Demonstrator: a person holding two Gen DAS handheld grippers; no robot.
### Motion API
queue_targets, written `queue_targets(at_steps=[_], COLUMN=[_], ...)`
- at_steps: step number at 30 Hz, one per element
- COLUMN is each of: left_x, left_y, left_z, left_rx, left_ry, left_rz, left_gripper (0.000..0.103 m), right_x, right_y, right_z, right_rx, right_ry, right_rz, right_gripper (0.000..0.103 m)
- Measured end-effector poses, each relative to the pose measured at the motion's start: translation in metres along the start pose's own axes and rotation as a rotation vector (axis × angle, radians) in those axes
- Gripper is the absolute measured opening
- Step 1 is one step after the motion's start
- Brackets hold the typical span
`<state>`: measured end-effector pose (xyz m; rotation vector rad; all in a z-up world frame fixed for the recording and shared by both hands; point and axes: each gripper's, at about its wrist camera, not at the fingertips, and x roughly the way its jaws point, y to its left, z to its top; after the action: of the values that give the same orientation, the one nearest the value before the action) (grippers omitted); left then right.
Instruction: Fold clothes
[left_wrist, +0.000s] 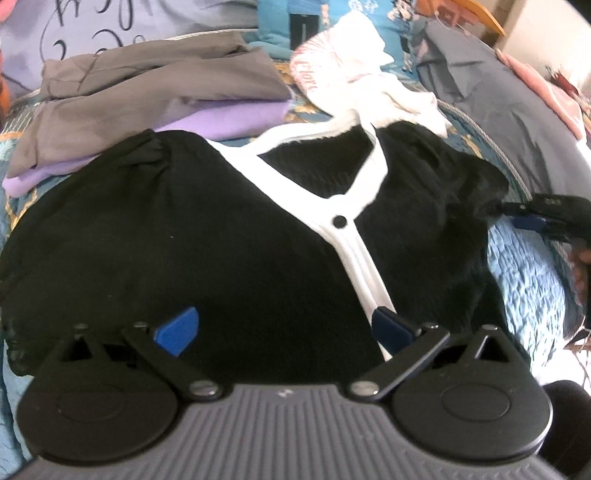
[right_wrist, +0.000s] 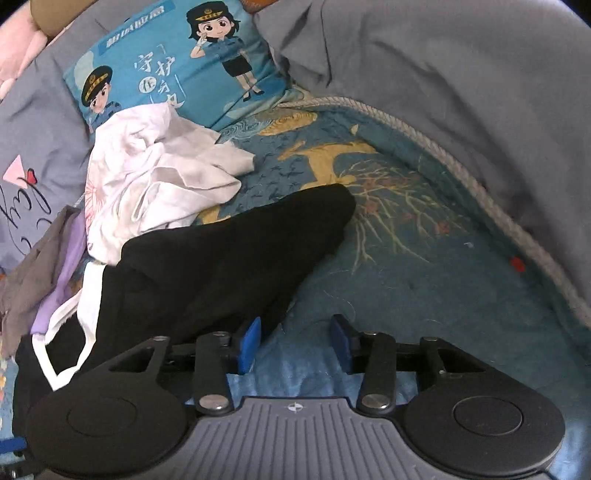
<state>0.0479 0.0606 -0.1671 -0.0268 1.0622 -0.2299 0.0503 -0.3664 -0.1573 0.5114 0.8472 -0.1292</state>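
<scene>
Left wrist view shows the bed (left_wrist: 524, 266) with its blue patterned cover, and in the middle of the frame a black cardigan (left_wrist: 147, 240) with white trim (left_wrist: 364, 266) lies spread, front side up. It looks soft, light and limp, so I judge the hem corners or the shoulder seams give the best hold. Behind it, upper left, is a stack of grey and purple clothes (left_wrist: 155, 92); upper centre, a crumpled white garment (left_wrist: 354, 74). The left hand-held gripper (left_wrist: 288, 328) is wide open above the cardigan; the right hand-held gripper (right_wrist: 295, 341) is open beside the sleeve (right_wrist: 295, 221). The lower hem is hidden.
</scene>
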Motion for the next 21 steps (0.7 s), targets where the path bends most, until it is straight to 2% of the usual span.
queue_targets(at_steps=[3,5,6,12,16,21], left_x=[-0.001,-0.001,0.000,-0.002,-0.007,-0.013], left_y=[-0.001,0.000,0.001,0.000,0.003,0.009], left_z=[0.001,0.002,0.003,0.002,-0.001,-0.003], left_rx=[0.003,-0.004,-0.008,-0.014,-0.016,-0.034], left_ry=[0.000,0.000,0.000,-0.006,-0.007,-0.018], left_rz=[0.005,0.006,0.005,-0.009,-0.003,-0.001], left_gripper=[0.102,0.102,0.102,0.102,0.102,0.102], right_x=[0.007,0.013,0.015,0.000,-0.026,-0.065], right_y=[0.001,0.007,0.009,0.004,-0.006,-0.016], right_z=[0.005,0.009,0.010,0.004,-0.003,-0.007], right_rx=[0.025,0.002,-0.025,-0.010,0.004,0.026], right_ry=[-0.006,-0.001,0.012,-0.005,-0.035,-0.060], right_rz=[0.026,0.006,0.003,0.001,-0.034,-0.031], right_gripper=[0.040,0.022,0.003,0.003,0.003,0.003])
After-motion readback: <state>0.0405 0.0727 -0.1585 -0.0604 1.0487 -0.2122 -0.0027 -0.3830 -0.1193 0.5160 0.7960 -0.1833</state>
